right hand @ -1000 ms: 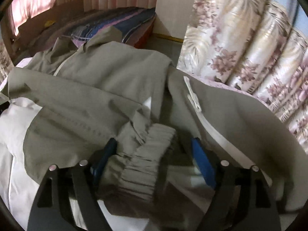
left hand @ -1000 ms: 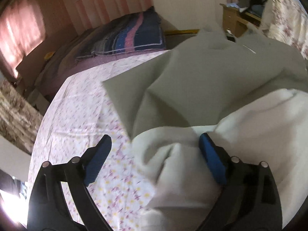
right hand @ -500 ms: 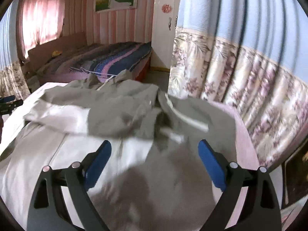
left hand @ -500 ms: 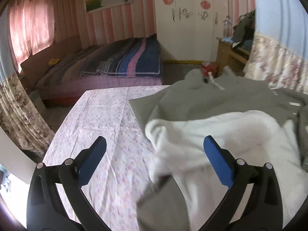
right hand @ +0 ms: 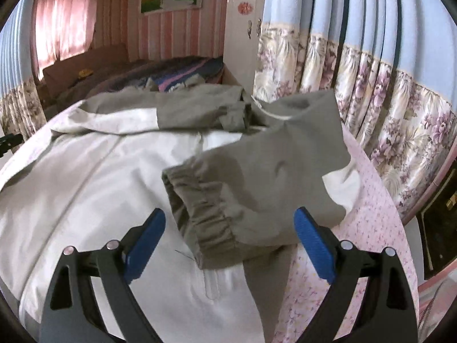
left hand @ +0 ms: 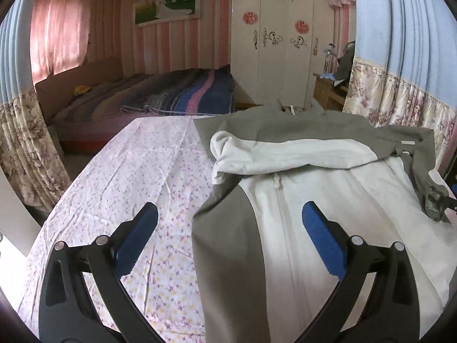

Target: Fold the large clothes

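Note:
A large grey and white zip jacket (left hand: 308, 200) lies spread on a table covered with a floral cloth (left hand: 128, 188). Its left sleeve (left hand: 285, 154) is folded across the chest, white with a grey end. Its right sleeve (right hand: 257, 171) is folded inward, and the elastic cuff (right hand: 205, 223) rests on the white front (right hand: 85, 188). My left gripper (left hand: 228, 234) stands open above the jacket's near left edge, holding nothing. My right gripper (right hand: 228, 237) is open just behind the cuff, its blue pads (right hand: 314, 245) clear of the cloth.
A bed with a striped blanket (left hand: 177, 94) stands beyond the table. A white wardrobe (left hand: 280, 43) is at the back. Floral curtains (right hand: 385, 108) hang close on the right, and more curtain (left hand: 22, 148) hangs at the left. The floral cloth's left half lies bare.
Both grippers let go of the sleeves and pulled back from the jacket. The cuff and the white sleeve now lie flat on the jacket's front. More of the room shows.

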